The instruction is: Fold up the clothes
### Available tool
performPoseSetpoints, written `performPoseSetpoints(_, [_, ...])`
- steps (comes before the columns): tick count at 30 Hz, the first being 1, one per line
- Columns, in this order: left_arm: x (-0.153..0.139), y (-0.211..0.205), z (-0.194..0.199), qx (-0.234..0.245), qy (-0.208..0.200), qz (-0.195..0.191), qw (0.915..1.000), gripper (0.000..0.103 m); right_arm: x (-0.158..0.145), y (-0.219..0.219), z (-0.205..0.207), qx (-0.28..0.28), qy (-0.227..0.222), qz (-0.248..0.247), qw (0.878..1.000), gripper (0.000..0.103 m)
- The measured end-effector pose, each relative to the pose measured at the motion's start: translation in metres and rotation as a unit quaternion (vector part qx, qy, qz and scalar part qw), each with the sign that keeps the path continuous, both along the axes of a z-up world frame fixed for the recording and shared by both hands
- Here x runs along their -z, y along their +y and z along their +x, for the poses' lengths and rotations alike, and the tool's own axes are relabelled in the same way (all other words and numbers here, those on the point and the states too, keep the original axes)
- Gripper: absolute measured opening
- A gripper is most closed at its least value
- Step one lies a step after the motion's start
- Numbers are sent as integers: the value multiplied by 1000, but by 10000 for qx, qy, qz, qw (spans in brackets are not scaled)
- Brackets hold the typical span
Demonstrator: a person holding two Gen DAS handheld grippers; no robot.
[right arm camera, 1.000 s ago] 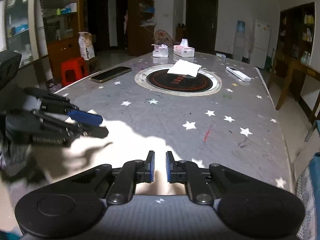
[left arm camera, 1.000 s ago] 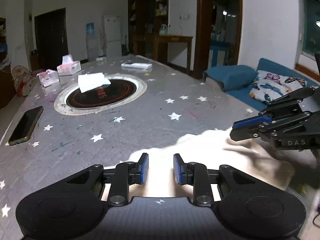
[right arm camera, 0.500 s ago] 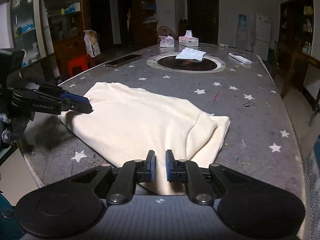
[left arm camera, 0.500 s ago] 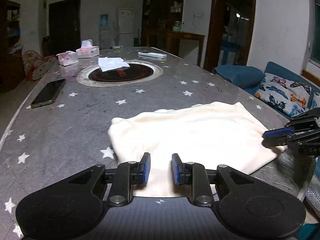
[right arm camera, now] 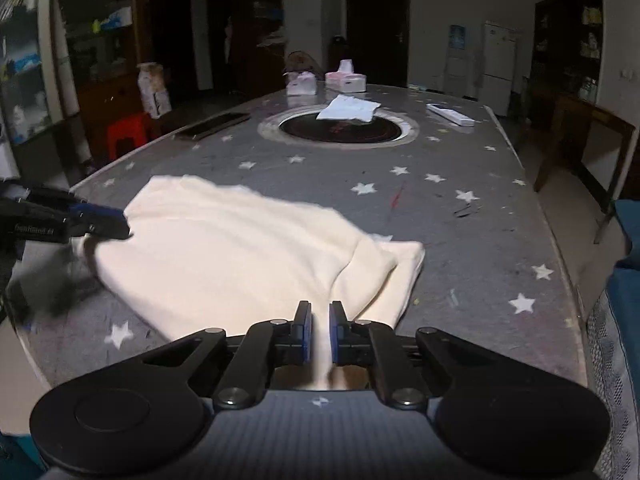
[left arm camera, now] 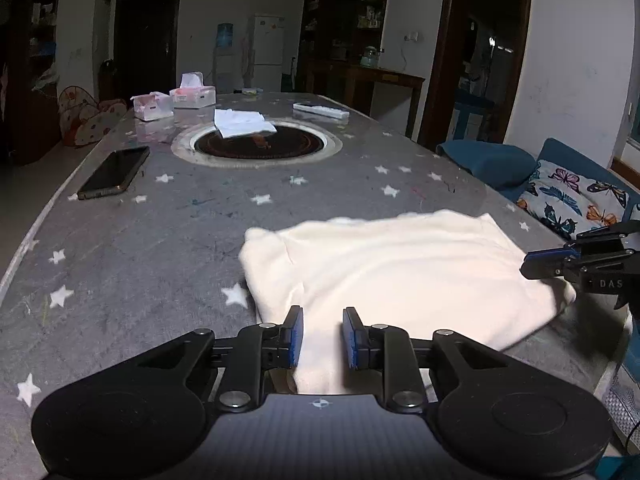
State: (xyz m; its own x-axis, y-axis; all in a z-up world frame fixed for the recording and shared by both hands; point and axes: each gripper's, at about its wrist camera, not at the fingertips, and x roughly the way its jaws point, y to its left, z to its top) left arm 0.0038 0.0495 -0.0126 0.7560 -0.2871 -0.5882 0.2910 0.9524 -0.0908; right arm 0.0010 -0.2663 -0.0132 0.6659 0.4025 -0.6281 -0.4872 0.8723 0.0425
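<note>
A cream garment (left arm camera: 400, 264) lies spread flat on the grey star-patterned table (left arm camera: 160, 240), near its front edge. My left gripper (left arm camera: 320, 338) is shut on a thick fold at the garment's near left edge, with cloth filling the gap between its blue pads. In the right wrist view the garment (right arm camera: 240, 248) shows a folded-over sleeve on its right side. There my right gripper (right arm camera: 319, 332) is shut on the near edge. Each gripper also shows in the other's view: the right gripper (left arm camera: 528, 266) at the garment's right corner, the left gripper (right arm camera: 120, 226) at its left corner.
A round inset burner (left arm camera: 256, 146) with a white cloth (left arm camera: 242, 122) on it sits mid-table. A phone (left arm camera: 114, 172) lies to the left, tissue boxes (left arm camera: 192, 94) and a remote (left arm camera: 320, 110) at the far end. A blue sofa with a butterfly cushion (left arm camera: 572, 196) stands to the right.
A second ago the garment hung bunched close to both cameras. It has since been drawn back and laid out flat on the table, with both grippers still holding its near edge.
</note>
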Motion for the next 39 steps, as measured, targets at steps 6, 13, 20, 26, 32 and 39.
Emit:
performPoseSetpoints(6, [2,-5,24,-34,4,74,10000,25,-2,15,13,-205,-102,170,9996,9])
performPoseSetpoints(13, [4,9,36,-223,88,86,9997,25,6,11,30,53,-1,-72,10000,8])
performPoseSetpoints(20, [-6,-19,50,83,-60,69,9999,25,0,35,49,-263,-86,-69,9996,9])
performPoseSetpoints(26, [5,-34,76,108,140,317,9993,25,13,58,78,-311,31,-204,9993,9])
performPoseSetpoints(32, [7,-35,82,60,180,335,9993,25,3,55,75,-272,-50,-148,9995,10])
performPoseSetpoints(39, [13,-40,94,7,314,398,9987,25,9,65,72,-404,21,-191,9990,18])
